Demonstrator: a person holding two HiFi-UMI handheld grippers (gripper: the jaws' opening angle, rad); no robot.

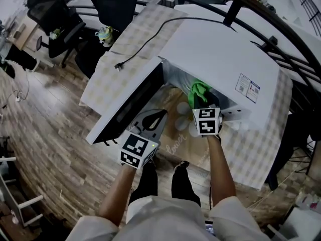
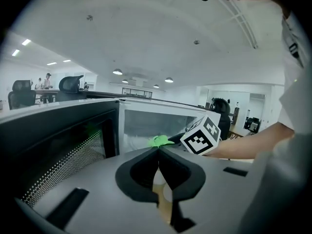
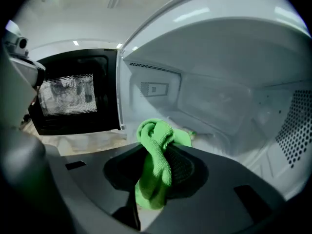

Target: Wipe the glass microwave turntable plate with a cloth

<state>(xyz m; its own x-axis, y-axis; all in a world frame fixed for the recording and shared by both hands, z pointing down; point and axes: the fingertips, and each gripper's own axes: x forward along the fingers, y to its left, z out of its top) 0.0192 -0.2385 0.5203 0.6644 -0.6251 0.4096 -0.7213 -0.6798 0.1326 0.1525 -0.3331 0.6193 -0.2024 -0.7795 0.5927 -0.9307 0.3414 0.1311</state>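
A white microwave [image 1: 215,54] stands on the table with its door [image 1: 128,107] swung open to the left. My right gripper [image 1: 201,103] reaches into the cavity mouth, shut on a bunched green cloth [image 1: 199,91]. In the right gripper view the cloth [image 3: 155,160] hangs clamped between the jaws, with the cavity's white inner walls [image 3: 219,101] ahead. I cannot clearly make out the glass turntable plate; the gripper body hides the cavity floor. My left gripper [image 1: 160,114] hovers shut and holds nothing just in front of the open door. It looks at the cloth [image 2: 160,140] and the right gripper's marker cube [image 2: 201,135].
The microwave sits on a chequered tablecloth [image 1: 120,49], with its black power cord [image 1: 150,36] trailing across to the left. Black office chairs [image 1: 55,19] stand beyond the table on the wooden floor [image 1: 45,134]. The dark door window [image 3: 73,99] stands left of the cavity.
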